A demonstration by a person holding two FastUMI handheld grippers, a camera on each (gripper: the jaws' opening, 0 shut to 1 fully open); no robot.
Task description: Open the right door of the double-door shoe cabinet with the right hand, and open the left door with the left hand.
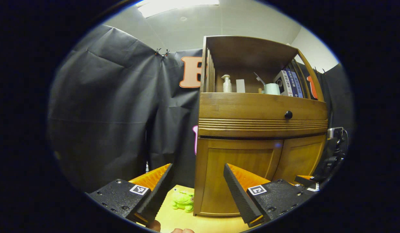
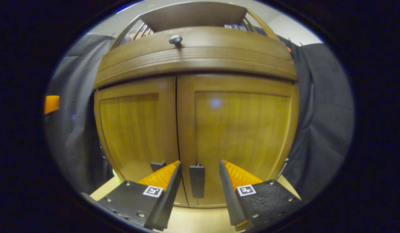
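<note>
1. The right tongs (image 2: 200, 181) stood apart with nothing between their ribbed inner faces but the right handle (image 2: 197, 180), which they bracketed without touching it.
2. The left tongs (image 1: 197, 184) were also spread wide and empty, aimed at the cabinet's near corner above the bench (image 1: 180, 221), where a soft green toy (image 1: 183, 201) lay.
3. That handle was a small dark upright tab near the bottom inner edge of the right door (image 2: 242, 129); a matching left handle (image 2: 158, 166) sat low on the left door (image 2: 135, 129). Each looked stiff and thin, the only sound place to pinch.
4. Both doors were shut, meeting at a narrow centre seam. They were flat framed panels of smooth, glossy wood, probably light on their hinges but slippery to bare pushing.
5. Above ran a ribbed band and a drawer with a round dark knob (image 2: 175, 40).
6. Farthest, the cabinet's (image 1: 261, 129) open shelf carried a pump bottle (image 1: 226, 84), a cup and boxes.
</note>
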